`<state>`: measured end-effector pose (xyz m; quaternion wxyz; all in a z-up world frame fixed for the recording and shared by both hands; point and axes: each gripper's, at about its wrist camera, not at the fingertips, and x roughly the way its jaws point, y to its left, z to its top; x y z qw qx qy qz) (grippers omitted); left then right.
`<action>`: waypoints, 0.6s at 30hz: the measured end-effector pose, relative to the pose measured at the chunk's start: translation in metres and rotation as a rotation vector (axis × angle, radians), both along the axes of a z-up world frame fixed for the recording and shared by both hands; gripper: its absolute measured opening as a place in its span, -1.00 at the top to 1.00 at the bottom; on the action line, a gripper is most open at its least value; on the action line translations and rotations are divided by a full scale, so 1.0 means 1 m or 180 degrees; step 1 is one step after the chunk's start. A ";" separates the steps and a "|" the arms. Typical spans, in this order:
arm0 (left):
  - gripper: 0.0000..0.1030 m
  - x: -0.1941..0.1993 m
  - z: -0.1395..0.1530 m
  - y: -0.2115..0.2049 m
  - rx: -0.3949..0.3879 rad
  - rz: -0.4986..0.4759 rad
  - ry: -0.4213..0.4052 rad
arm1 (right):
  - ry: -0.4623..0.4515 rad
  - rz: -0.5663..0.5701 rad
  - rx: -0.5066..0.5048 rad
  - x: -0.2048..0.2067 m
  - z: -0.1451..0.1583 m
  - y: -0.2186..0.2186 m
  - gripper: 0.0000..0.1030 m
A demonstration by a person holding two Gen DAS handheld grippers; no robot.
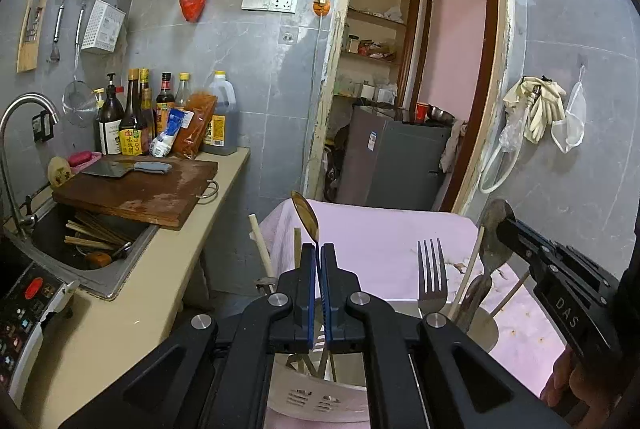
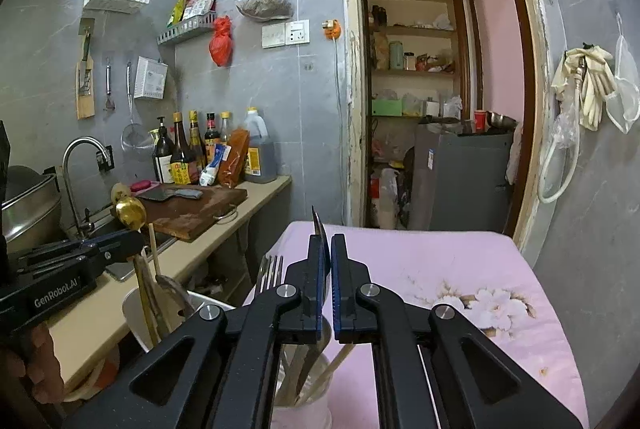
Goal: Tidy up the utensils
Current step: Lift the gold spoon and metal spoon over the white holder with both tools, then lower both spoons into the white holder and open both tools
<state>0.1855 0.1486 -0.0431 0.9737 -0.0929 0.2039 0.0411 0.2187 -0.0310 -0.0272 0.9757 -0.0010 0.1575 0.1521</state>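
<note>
In the left wrist view my left gripper [image 1: 319, 249] is shut on the handle of a gold spoon [image 1: 304, 211], bowl up, above a white slotted holder [image 1: 308, 395]. To its right a fork [image 1: 432, 269] stands tines up. Further right, my right gripper [image 1: 505, 229] is shut on a steel spoon [image 1: 493, 249] over a pale cup [image 1: 486, 333] that holds chopsticks. In the right wrist view the right gripper [image 2: 330, 241] pinches that steel spoon [image 2: 318, 223], seen edge-on, over the cup [image 2: 304, 405]. The left gripper [image 2: 134, 235] with the gold spoon [image 2: 129, 210] is at the left.
The holders stand on a table with a pink flowered cloth [image 2: 460, 261]. Left of it runs a counter with a sink [image 1: 92, 249] full of chopsticks, a cutting board [image 1: 136, 189] with a cleaver, and bottles [image 1: 132, 121]. A doorway [image 2: 436, 89] and grey fridge lie ahead.
</note>
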 end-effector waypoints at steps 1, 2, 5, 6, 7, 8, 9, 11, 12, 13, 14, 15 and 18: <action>0.93 0.000 0.001 0.001 -0.0006 0.0011 -0.0024 | 0.0008 -0.0002 0.0005 -0.002 0.000 -0.001 0.92; 0.93 0.001 0.002 0.001 -0.0014 0.0007 -0.0025 | 0.0012 0.0000 0.0002 -0.003 0.000 -0.001 0.92; 0.92 0.005 0.001 0.002 -0.0033 0.0028 -0.0031 | 0.0025 0.0004 -0.0005 -0.008 0.000 -0.002 0.91; 0.92 0.006 0.000 0.002 -0.0036 0.0027 -0.0009 | 0.0037 0.0005 0.0003 -0.009 0.000 -0.002 0.91; 0.92 0.006 -0.001 0.002 -0.0041 0.0022 0.0001 | 0.0045 0.0002 0.0007 -0.010 0.000 -0.003 0.91; 0.92 0.004 -0.002 0.001 -0.0034 0.0015 0.0023 | 0.0056 -0.0006 0.0009 -0.011 0.000 -0.003 0.87; 0.92 0.004 -0.002 0.001 -0.0025 0.0004 0.0045 | 0.0062 -0.0012 0.0022 -0.013 0.000 -0.004 0.83; 0.92 0.004 -0.004 -0.001 0.0002 -0.0044 0.0137 | 0.0055 -0.0021 0.0061 -0.017 0.002 -0.006 0.45; 0.92 0.003 -0.005 -0.002 0.0007 -0.0058 0.0187 | 0.0053 -0.0020 0.0080 -0.018 0.002 -0.007 0.34; 0.92 0.003 -0.006 -0.002 -0.0001 -0.0069 0.0227 | 0.0061 -0.0014 0.0092 -0.019 0.002 -0.008 0.26; 0.92 0.003 -0.007 -0.002 -0.0015 -0.0084 0.0267 | 0.0077 -0.0015 0.0094 -0.019 0.002 -0.009 0.26; 0.92 0.004 -0.007 -0.003 -0.0029 -0.0094 0.0293 | 0.0098 -0.0018 0.0102 -0.020 0.002 -0.010 0.26; 0.91 0.003 -0.010 -0.003 -0.0089 -0.0096 0.0423 | 0.0137 -0.0052 0.0140 -0.022 0.004 -0.014 0.25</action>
